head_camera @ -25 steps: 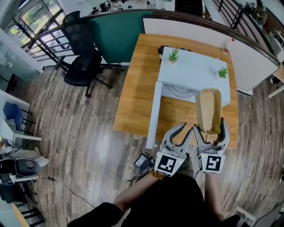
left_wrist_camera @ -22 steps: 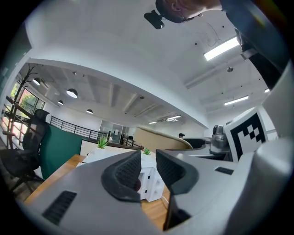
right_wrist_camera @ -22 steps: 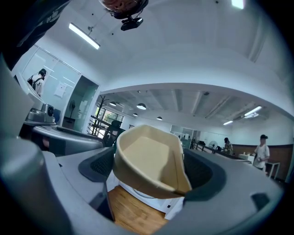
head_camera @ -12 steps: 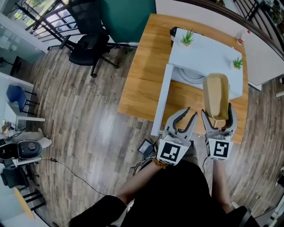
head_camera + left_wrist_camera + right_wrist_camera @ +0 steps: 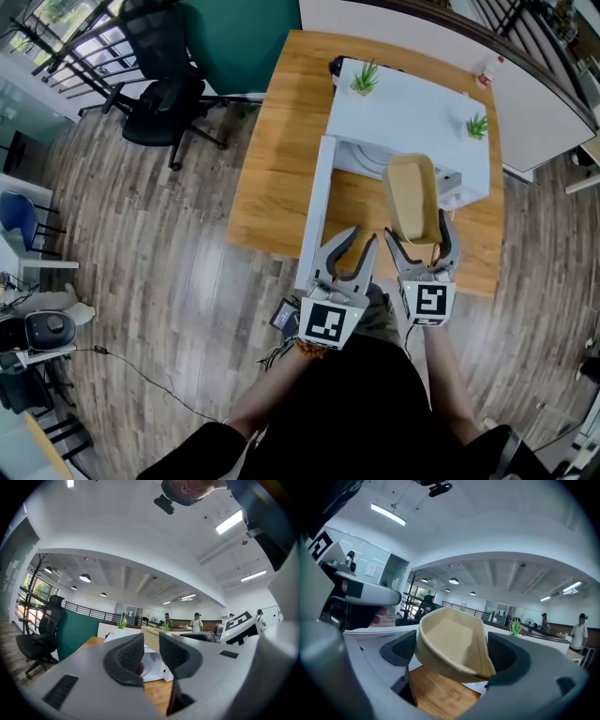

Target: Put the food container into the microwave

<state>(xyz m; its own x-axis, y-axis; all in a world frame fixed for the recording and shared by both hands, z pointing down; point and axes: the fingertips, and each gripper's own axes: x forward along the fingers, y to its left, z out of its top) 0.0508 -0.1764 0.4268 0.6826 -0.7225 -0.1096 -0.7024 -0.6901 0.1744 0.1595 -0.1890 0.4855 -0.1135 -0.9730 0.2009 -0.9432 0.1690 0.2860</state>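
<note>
Head view: honey-toned wooden surface (image 5: 281, 141) with fine grain, carrying a boxy white microwave (image 5: 412, 117), its flat door (image 5: 314, 216) swung open to the left. Two small spiky green plants (image 5: 364, 79) on the microwave's top. Tan, matte, trough-shaped food container (image 5: 412, 192) held in the air just before the opening, far end overlapping the microwave's front edge, near end clamped in the right gripper (image 5: 419, 239). Left gripper (image 5: 362, 242) just beside it, curved grey arms carrying nothing. Black mesh office chair (image 5: 159, 94) well apart on the plank floor (image 5: 169, 262). Left gripper view: two dark, ribbed, rubbery fingers (image 5: 126, 656) parted by a narrow gap, nothing between them, the microwave's white inside showing beyond. Right gripper view: smooth, thin-walled container with rounded corners and a rolled rim, tilted, open side facing up and away, gripped across its width by textured dark fingers (image 5: 401, 648) pressing on both side walls; bare wood below. Against a second earlier: same grip, grippers side by side as before, container looking shorter and lower in front of the opening.
</note>
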